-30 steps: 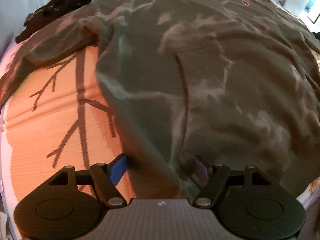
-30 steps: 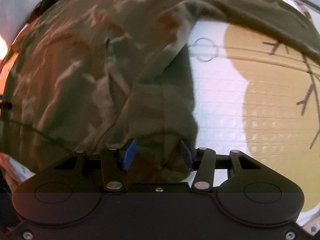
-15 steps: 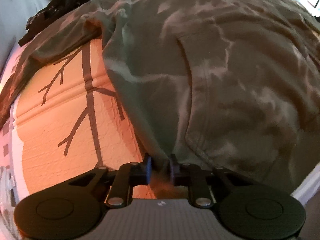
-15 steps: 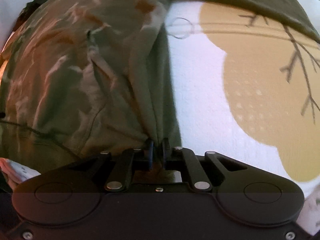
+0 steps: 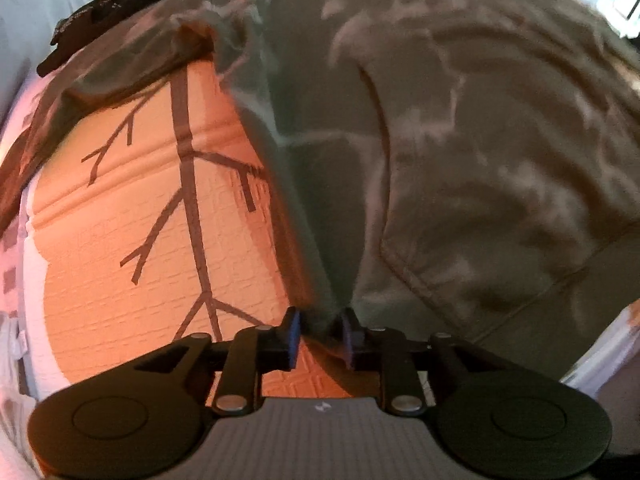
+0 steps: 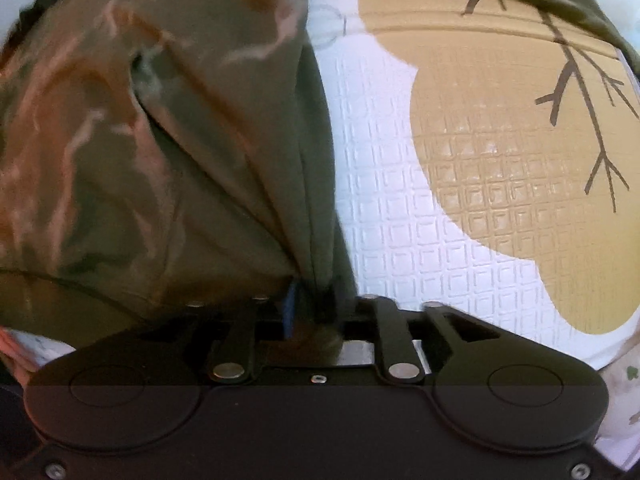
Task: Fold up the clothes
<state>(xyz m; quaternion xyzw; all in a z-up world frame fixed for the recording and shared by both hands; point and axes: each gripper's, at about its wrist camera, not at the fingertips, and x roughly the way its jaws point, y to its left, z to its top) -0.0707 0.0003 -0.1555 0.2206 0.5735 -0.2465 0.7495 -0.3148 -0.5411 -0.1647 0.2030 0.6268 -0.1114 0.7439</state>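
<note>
An olive, bleach-marbled sweatshirt [image 5: 460, 140] with a front pocket lies spread over a bed. My left gripper [image 5: 320, 334] pinches its lower left corner. Taut folds run up from the blue pads, and the jaws are opening with the cloth still bunched between them. In the right wrist view the same sweatshirt [image 6: 140, 160] fills the left half. My right gripper [image 6: 314, 312] grips its lower right corner; those jaws are opening too, with fabric gathered between them. One sleeve [image 5: 112, 76] stretches away to the far left.
The bedspread is white and textured, with an orange patch [image 5: 120, 240], a mustard patch [image 6: 500, 160] and a brown branch print. A black garment [image 5: 116, 12] lies bunched at the far left corner. The bed's near edge runs close under both grippers.
Both grippers went from open around the hem to shut on it, then widened slightly with the cloth still between the pads. The corners are drawn into taut folds, baring more bedspread beside them.
</note>
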